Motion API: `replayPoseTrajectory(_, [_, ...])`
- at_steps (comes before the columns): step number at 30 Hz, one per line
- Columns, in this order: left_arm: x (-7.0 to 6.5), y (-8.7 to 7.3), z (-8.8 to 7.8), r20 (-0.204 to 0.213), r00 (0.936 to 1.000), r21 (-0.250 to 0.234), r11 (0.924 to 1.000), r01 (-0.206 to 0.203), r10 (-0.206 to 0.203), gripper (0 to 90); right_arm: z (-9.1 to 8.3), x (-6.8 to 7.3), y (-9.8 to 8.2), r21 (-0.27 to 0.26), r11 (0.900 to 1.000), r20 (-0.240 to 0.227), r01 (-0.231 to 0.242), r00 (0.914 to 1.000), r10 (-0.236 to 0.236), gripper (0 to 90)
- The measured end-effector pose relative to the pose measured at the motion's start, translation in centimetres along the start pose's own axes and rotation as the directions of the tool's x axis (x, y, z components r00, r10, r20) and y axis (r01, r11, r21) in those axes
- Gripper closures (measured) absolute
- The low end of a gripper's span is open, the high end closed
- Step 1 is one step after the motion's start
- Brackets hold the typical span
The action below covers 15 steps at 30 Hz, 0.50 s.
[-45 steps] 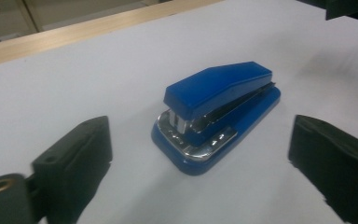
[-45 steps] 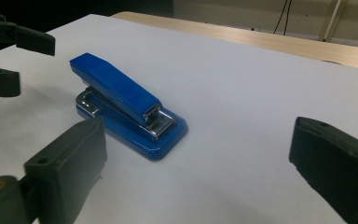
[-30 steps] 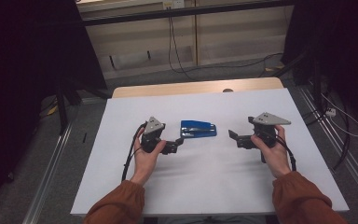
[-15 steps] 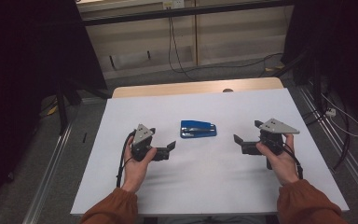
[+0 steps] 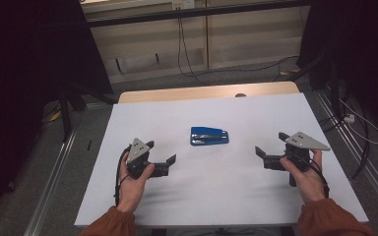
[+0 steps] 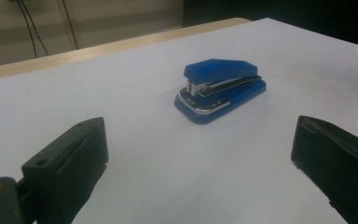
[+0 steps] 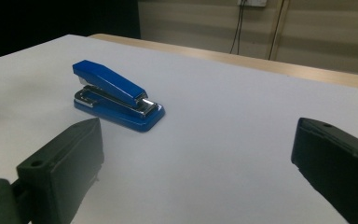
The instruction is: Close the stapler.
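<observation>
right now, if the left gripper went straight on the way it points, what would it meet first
Probably the blue stapler. In the left gripper view it sits ahead, between the open fingers, slightly right of centre. Only bare white table lies before it. Depth is unclear, so it might graze past.

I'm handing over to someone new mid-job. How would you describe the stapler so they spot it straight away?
Find the white table with a bare wood strip along its far edge. Near its middle, between the left gripper and right gripper and a little beyond them, lies the stapler. It is glossy blue with a chrome inner part, touching neither gripper.
</observation>
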<state>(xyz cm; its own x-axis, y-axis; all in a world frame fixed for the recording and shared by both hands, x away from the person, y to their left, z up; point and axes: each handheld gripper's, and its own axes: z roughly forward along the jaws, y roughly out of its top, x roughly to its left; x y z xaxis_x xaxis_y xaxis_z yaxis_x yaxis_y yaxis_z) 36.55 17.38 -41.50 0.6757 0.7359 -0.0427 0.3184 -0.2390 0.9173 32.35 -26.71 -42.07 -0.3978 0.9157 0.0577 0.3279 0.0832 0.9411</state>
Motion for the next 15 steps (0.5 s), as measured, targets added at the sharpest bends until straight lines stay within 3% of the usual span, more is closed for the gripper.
replayPoseTrajectory(10, [0.1, -0.5, -1.7, -0.025, 0.9996, -0.027, 0.9996, 0.012, -0.012, 3.7, -2.3, -0.5, -1.0, 0.003, 1.0, 0.052, -0.006, 0.9987, 0.006, 1.8])
replayPoseTrajectory(15, [0.1, -1.1, -2.2, -0.037, 0.9993, -0.014, 0.9999, 0.003, -0.003, 3.7, -3.3, -0.6, -1.5, -0.003, 1.0, 0.076, -0.003, 0.9971, 0.003, 1.8])
